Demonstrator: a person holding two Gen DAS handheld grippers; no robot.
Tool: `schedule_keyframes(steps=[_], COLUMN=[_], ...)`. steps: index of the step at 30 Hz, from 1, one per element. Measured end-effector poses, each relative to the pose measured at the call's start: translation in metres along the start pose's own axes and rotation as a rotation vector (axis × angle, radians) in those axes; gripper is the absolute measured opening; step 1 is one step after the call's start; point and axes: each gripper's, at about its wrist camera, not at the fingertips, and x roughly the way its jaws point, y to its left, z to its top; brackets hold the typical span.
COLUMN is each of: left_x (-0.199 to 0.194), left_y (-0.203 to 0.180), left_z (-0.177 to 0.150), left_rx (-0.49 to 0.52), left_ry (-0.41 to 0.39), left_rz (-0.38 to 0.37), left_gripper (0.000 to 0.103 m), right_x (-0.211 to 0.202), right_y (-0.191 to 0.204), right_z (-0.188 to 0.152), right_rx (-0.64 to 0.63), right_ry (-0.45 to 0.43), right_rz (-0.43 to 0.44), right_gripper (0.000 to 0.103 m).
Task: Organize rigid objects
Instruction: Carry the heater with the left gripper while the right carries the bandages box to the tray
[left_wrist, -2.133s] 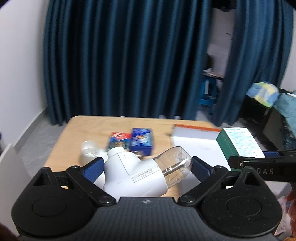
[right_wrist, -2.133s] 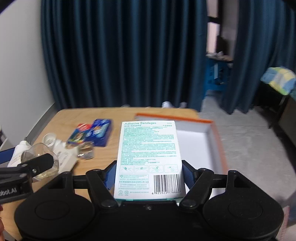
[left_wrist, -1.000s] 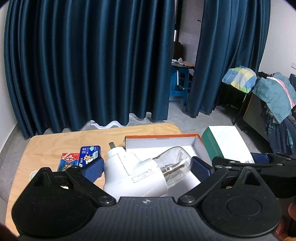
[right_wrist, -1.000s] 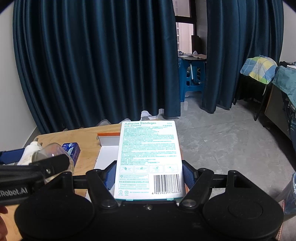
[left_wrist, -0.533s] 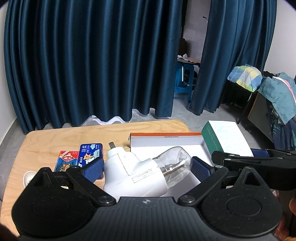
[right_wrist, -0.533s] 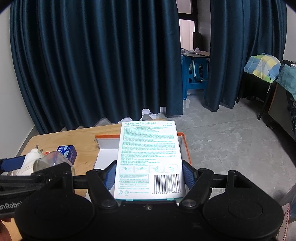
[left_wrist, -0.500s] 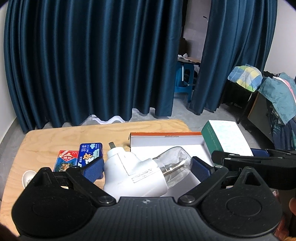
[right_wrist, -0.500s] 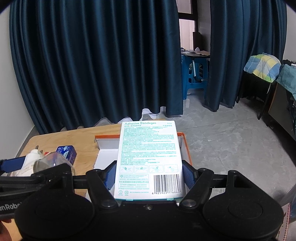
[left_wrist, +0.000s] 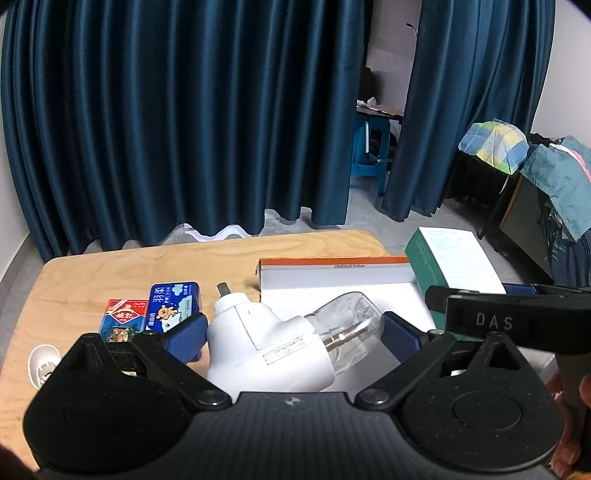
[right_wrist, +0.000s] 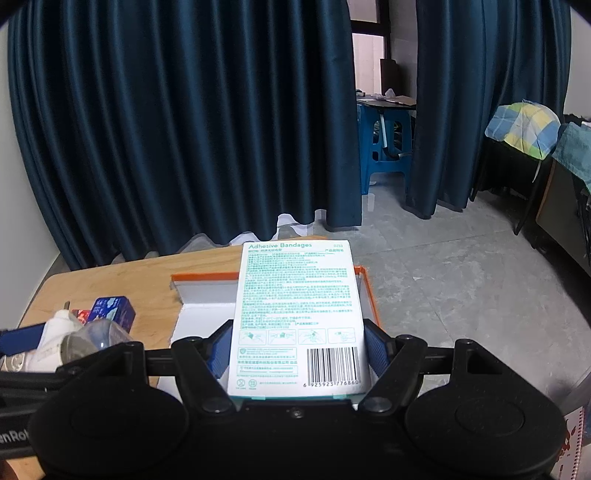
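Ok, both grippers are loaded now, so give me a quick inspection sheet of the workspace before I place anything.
Surface: wooden table, rounded corners, bare at the far left.
Job's things: white plug-in device with a clear bottle, in the left gripper; adhesive bandages box in the right gripper; orange-rimmed white box, open, on the table's right part.
Clutter: blue tin and red packet side by side; small white cap near the left edge.
Grippers: both shut on their loads, held over the open box.
Cables: nothing seen.
Surroundings: dark blue curtains, blue stool, draped cloths at right, grey floor.
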Motion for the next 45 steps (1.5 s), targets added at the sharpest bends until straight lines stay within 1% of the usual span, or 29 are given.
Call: schedule_keyframes(steps=[8,15,23,45], left_x=[0.016,0.027,0.032,0.035], left_y=[-0.012,-0.024,-0.032,-0.039], left_z=[0.003,-0.002,-0.007,-0.01], left_rx=[0.033,0.045,0.054,0.044], left_ry=[0.009,0.031,0.046,0.056], left_rz=[-0.006,-0.027,-0.038,-0.042], left_gripper=[0.102,0.102,0.102,0.102], right_x=[0.012,0.02,0.027,0.037], right_y=[-0.015,-0.025,-0.024,-0.02], right_z=[0.012,0.01,0.01,0.008], right_rx=[0.012,0.024,0.007,-0.012], right_ry=[-0.019,0.003,0.018,0.042], right_rz=[-0.019,-0.023,-0.021,-0.009], right_gripper=[0.084,0.084,0.084,0.084])
